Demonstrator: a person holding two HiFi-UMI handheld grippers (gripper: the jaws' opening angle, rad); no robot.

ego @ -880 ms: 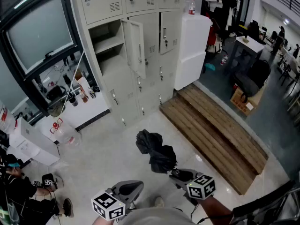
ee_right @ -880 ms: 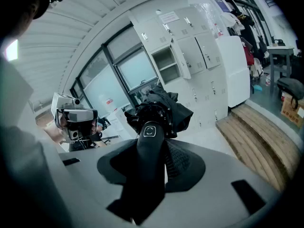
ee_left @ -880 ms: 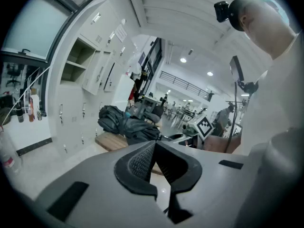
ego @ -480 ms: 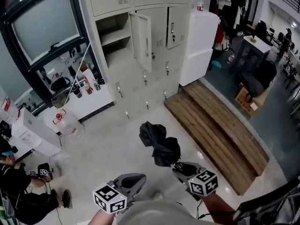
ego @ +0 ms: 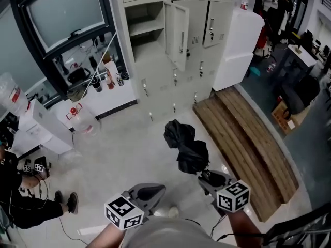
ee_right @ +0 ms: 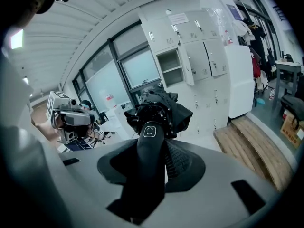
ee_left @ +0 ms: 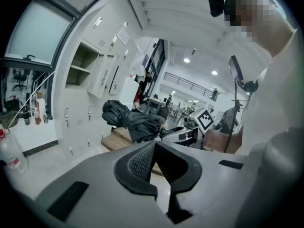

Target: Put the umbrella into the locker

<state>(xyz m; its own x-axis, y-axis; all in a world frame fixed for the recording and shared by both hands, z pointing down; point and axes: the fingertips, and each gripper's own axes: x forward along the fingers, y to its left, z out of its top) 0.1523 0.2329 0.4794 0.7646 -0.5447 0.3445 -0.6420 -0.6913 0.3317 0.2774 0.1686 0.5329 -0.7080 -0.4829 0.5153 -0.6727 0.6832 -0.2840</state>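
A folded black umbrella (ego: 185,148) sticks out ahead of my right gripper (ego: 206,173), which is shut on its black handle (ee_right: 149,148); the crumpled canopy (ee_right: 161,109) bunches just beyond the jaws. The grey locker bank (ego: 170,87) stands ahead, with one upper compartment (ego: 146,24) open and its door (ego: 179,29) swung outward; the same open compartment (ee_right: 171,66) shows in the right gripper view. My left gripper (ego: 154,190) hangs beside the right one, its jaws meeting at the tips (ee_left: 153,145) with nothing between them. From the left gripper view, the umbrella (ee_left: 129,121) is ahead and to the right.
A low wooden platform (ego: 243,133) lies to the right of the lockers. A white cabinet (ego: 235,45) with a bottle (ego: 244,1) on top stands beside them. A water jug (ego: 83,124) and a cluttered shelf sit left; a person (ego: 18,195) crouches at far left.
The lockers have drawn nearer and shifted right in the head view as I walk toward them. The umbrella stays in the right gripper; the left gripper stays shut.
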